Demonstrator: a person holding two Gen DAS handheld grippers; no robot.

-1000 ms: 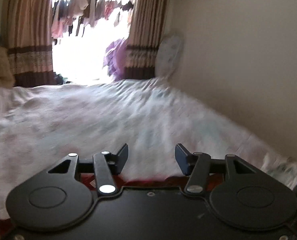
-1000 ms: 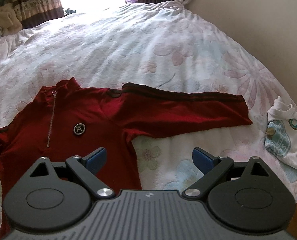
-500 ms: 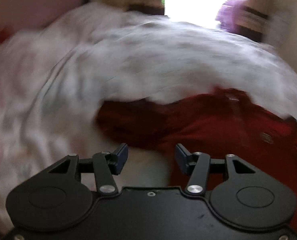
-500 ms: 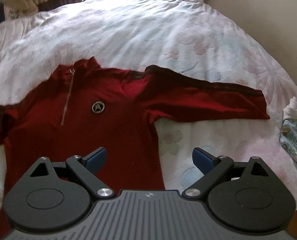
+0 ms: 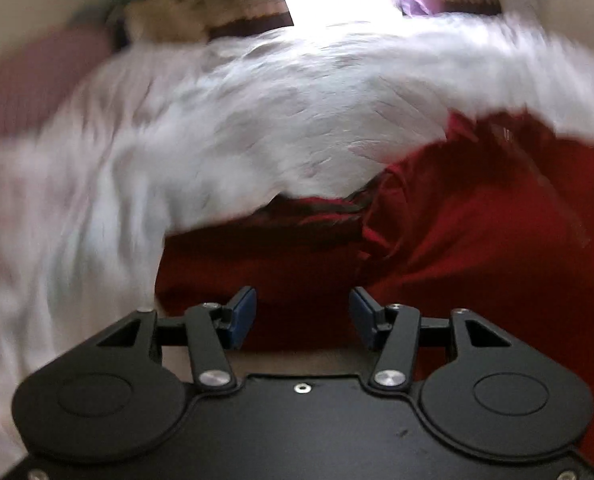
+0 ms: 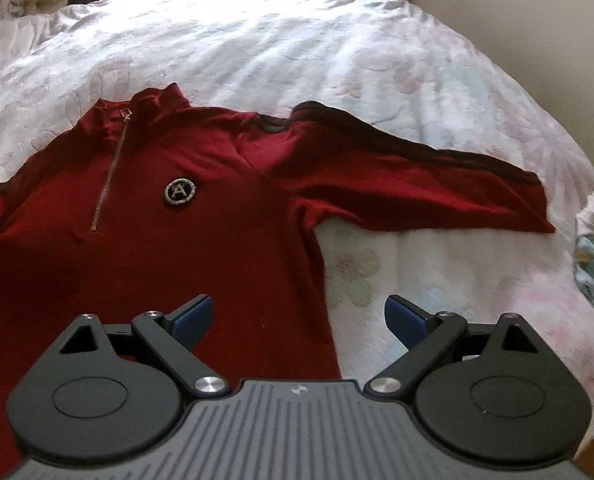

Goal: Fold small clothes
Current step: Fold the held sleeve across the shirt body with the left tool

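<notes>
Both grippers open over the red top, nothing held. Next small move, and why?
Probably lower the left gripper onto the sleeve lying right ahead of it and close. The red top lies flat, front up, on the bed, its other sleeve spread out to the side, so no fold has started. The right gripper straddles the body's side edge, open, and could pin it.
</notes>
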